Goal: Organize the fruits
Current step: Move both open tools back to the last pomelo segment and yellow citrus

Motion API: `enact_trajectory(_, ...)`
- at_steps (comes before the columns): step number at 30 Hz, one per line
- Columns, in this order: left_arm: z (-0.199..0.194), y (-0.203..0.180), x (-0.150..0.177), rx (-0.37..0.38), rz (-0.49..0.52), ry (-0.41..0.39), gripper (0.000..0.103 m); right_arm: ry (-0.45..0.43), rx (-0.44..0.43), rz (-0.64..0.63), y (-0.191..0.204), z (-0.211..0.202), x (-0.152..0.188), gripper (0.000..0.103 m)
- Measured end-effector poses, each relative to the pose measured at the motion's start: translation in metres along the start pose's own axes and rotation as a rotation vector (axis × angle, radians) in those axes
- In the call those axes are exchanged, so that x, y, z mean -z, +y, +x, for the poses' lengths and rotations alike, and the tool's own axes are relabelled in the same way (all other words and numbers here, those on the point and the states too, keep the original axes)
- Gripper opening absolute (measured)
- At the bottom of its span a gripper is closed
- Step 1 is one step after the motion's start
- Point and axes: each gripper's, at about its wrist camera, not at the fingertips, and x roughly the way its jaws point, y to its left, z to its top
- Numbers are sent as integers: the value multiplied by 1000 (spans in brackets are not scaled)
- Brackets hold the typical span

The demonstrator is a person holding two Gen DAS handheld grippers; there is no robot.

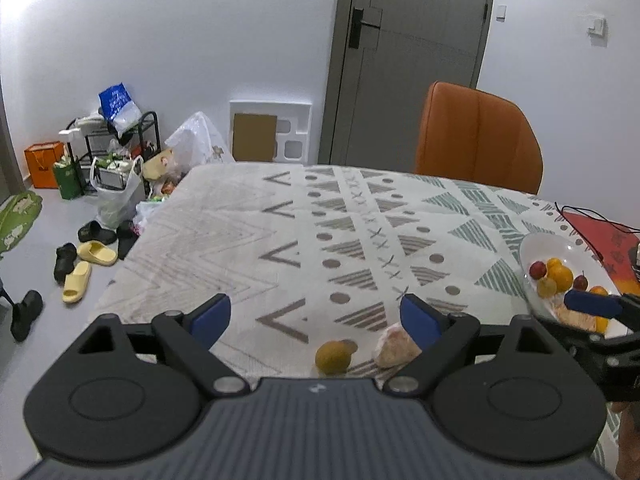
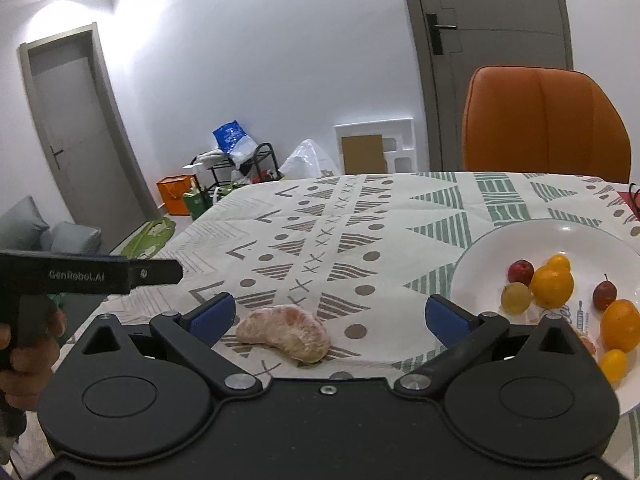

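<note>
A peeled citrus segment [image 2: 286,338] lies on the patterned tablecloth between the wide-spread fingers of my right gripper [image 2: 330,316], which is open and holds nothing. In the left wrist view the same segment [image 1: 394,346] lies beside a yellow-green round fruit [image 1: 334,356]. My left gripper [image 1: 316,318] is open just above and in front of that fruit. A white plate [image 2: 560,240] at the right holds oranges [image 2: 552,286], red plums [image 2: 521,271] and small yellow fruits [image 2: 516,298]. One blue right-gripper finger [image 1: 592,304] shows over the plate [image 1: 560,246].
An orange chair [image 1: 476,136] stands behind the table's far edge. A red mat with a black cable [image 1: 600,232] lies beyond the plate. A hand [image 2: 24,360] holds the left gripper's black handle [image 2: 92,276]. Bags, a rack and shoes [image 1: 88,256] clutter the floor at left.
</note>
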Motion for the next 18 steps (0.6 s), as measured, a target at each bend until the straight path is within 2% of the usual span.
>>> enact_trajectory(11,16,5,16,28,-26,33,80,37,-15,-17,2,10,7,87)
enact_trajectory(13,20,4,19,33,-20,40,76,54,-20,-23,3,14,8,81)
enact_trajectory(15,25,3,21,40,-22,55,66,68,-21,-36,4,18,10,80)
enact_trajectory(18,33,3,24,52,-33,73,58,85,-31,-46,7,24,12,78)
